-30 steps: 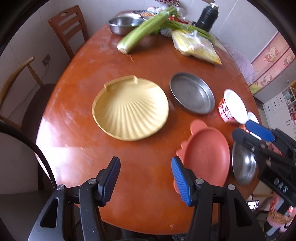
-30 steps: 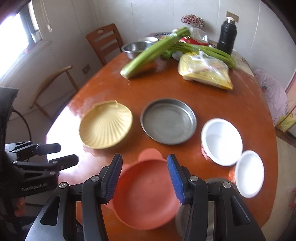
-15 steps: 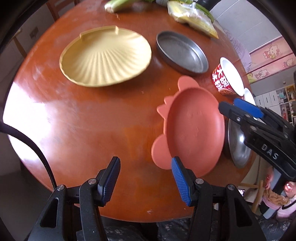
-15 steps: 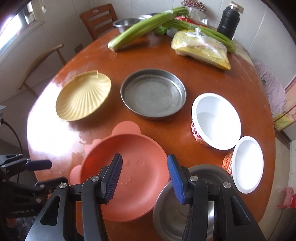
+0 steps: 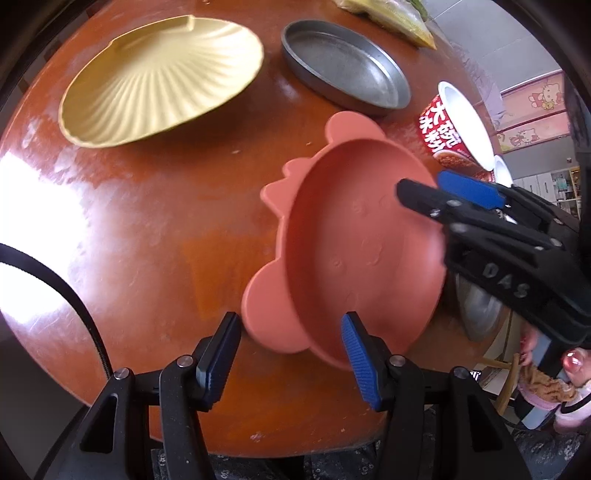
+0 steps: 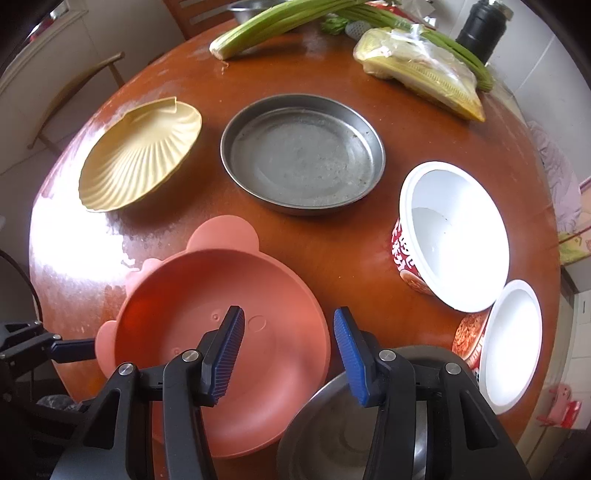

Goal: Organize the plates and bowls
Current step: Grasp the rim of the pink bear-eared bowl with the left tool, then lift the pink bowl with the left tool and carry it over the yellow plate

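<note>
A pink bear-shaped plate [image 5: 354, 251] [image 6: 207, 325] lies near the table's front edge. My left gripper [image 5: 291, 354] is open, its jaws either side of the plate's near ear and rim. My right gripper [image 6: 288, 350] is open above the plate's right rim; it also shows in the left wrist view [image 5: 443, 192]. A yellow shell plate [image 5: 159, 77] [image 6: 140, 155], a round metal pan [image 5: 343, 70] [image 6: 303, 151], a white-lined noodle bowl [image 6: 450, 232], a smaller white bowl [image 6: 513, 332] and a steel bowl [image 6: 347, 435] lie around it.
The round brown table [image 6: 351, 236] carries celery stalks [image 6: 280, 22], a bagged yellow vegetable [image 6: 421, 70] and a black flask [image 6: 484, 26] at the back. A wooden chair [image 6: 81, 85] stands at the left. The left gripper shows at the left edge [image 6: 62, 347].
Both grippers have moved down and closer to the pink plate. The left jaws now bracket its near rim; the right gripper reaches over its right side. Both stay open.
</note>
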